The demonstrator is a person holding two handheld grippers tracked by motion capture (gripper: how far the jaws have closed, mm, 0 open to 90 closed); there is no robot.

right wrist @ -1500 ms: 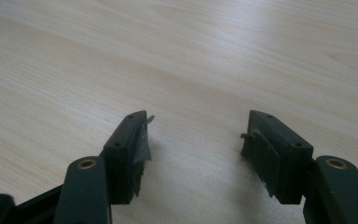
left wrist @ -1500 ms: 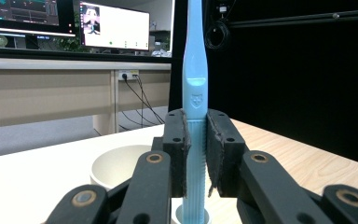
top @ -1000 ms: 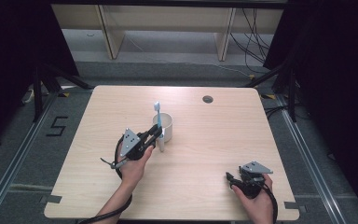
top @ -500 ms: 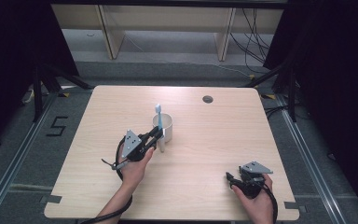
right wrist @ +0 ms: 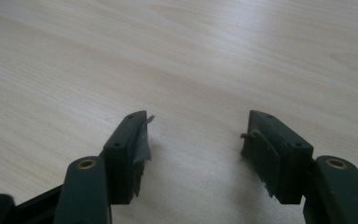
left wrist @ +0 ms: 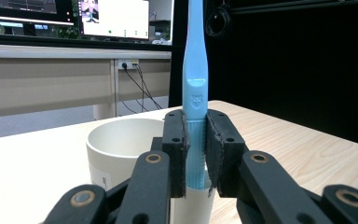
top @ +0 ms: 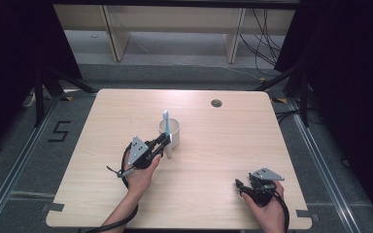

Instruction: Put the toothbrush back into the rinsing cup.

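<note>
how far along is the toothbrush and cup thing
Done: the left hand-held gripper has clamped the light blue plastic toothbrush, held upright. In hand: it stands beside the round white cup, seemingly just outside the rim. Left: probably into the cup, then release. The right hand-held gripper waits open over the wooden table.

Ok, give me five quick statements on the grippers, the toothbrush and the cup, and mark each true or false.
1. The left gripper is clamped on the blue toothbrush. True.
2. The toothbrush lies flat on the table. False: it stands upright, held between the jaws beside the white cup.
3. The right gripper holds a spoon. False: its jaws are apart, with bare table between them.
4. The cup lies tipped on its side. False: it stands upright, mouth up.
5. The right gripper sits near the table's front right corner, away from the cup. True.
</note>
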